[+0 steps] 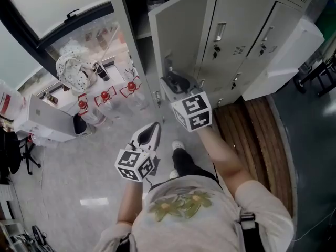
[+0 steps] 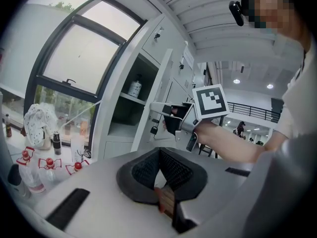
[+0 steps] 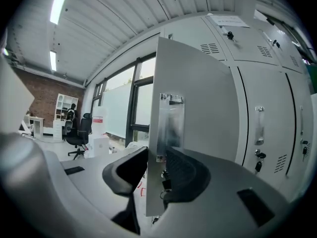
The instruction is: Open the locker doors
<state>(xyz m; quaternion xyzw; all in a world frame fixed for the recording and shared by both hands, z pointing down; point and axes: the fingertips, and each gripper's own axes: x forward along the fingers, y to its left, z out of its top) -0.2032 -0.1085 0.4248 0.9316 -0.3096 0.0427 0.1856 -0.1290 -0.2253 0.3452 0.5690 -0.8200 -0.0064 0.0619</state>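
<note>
Upright, the locker door stands edge-on between right tongs.

Head view: steeply down on the lockers from overhead. Left gripper view: roughly level, toward right gripper and open door. Right gripper view: right up against that same door.

No legible text or numbers, sheet on an upper locker door — too blurred.
</note>
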